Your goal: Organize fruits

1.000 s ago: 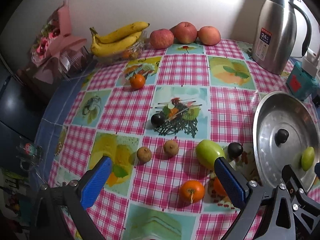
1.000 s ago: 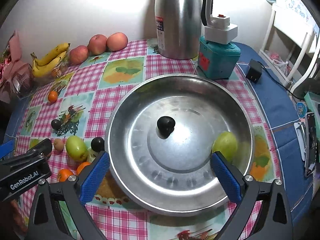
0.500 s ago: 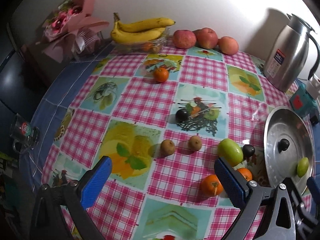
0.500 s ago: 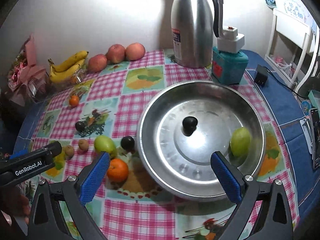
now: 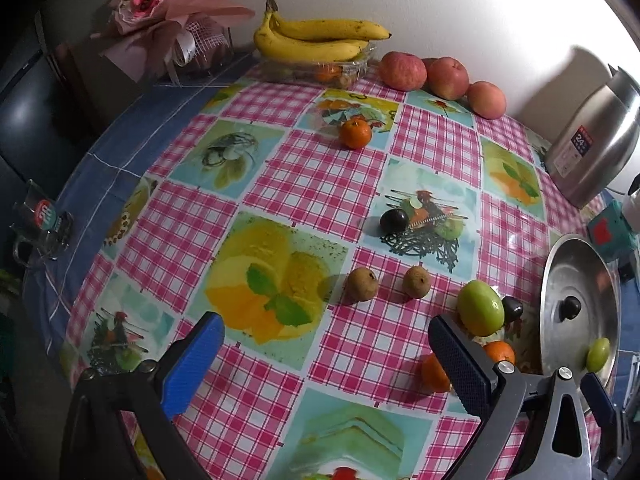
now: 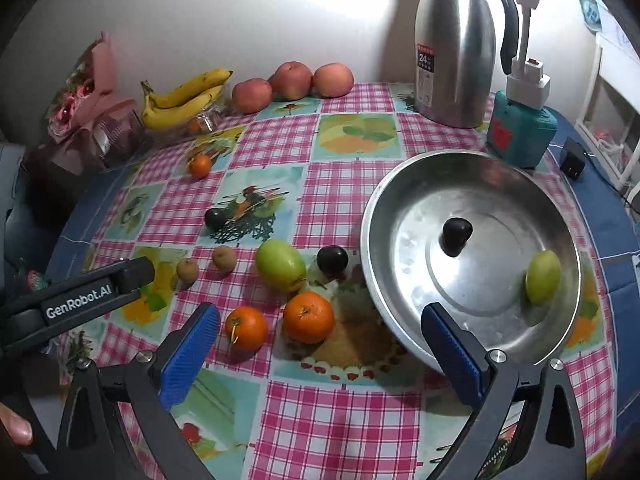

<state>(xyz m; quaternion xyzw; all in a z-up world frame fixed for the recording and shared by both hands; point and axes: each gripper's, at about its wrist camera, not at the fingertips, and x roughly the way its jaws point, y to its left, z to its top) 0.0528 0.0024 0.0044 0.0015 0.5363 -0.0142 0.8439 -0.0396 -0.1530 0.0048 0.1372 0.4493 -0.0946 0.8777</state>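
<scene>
Right wrist view, right claw [image 6: 320, 354] gaping empty above checked table [image 6: 340, 412], two round oranges [image 6: 308, 317] just ahead, small green fruit [image 6: 542, 277] inside inverted steel lid [image 6: 400, 216], left claw [image 5: 326, 360] likewise spread.

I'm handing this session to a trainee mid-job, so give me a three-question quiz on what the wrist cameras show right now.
1. True or false: the inverted steel pot lid holds one small green fruit.
2. Multiple choice: what lies nearest the large green fruit on the checked tablecloth? A) the yellow banana bunch B) a dark round plum C) the steel thermos jug
3. Fill in: the jaws of the left gripper and the right gripper are both ____ and hold nothing.

Key: 1 true; 2 B; 3 open.
</scene>
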